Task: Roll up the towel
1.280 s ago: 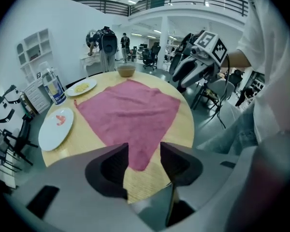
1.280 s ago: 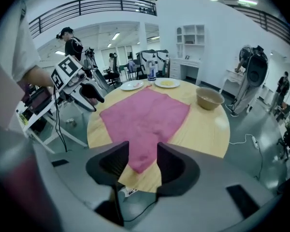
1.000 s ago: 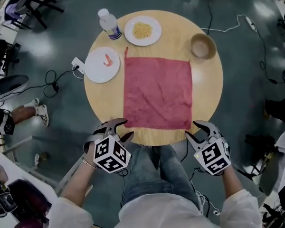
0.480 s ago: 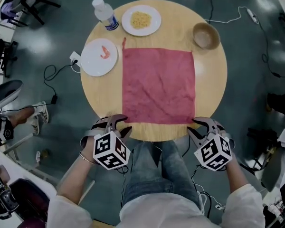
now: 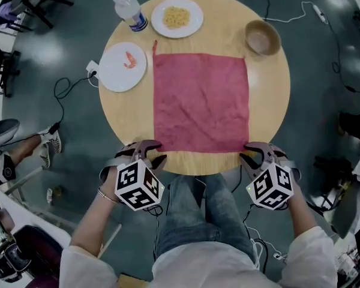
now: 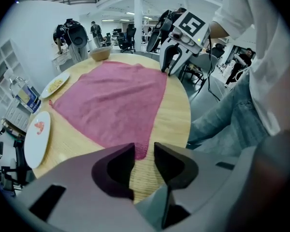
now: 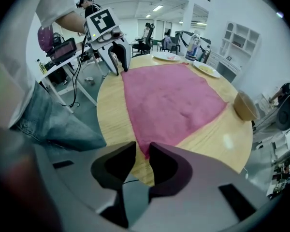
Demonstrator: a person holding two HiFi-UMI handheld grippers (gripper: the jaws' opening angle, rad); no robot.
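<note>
two downturned grippers [image 5: 153, 155] [image 5: 249, 156] closing round towel [image 5: 201, 101]

The left gripper [image 6: 144, 152] has edged up so the near corner of the towel [image 5: 201, 101] now lies between its jaws, which have been closing. The right gripper [image 7: 142, 151] has sunk onto the other near corner, its jaws narrowing likewise.

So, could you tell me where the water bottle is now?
In the head view, the water bottle stands at the far left edge of the table, between the shrimp plate and the noodle plate.
</note>
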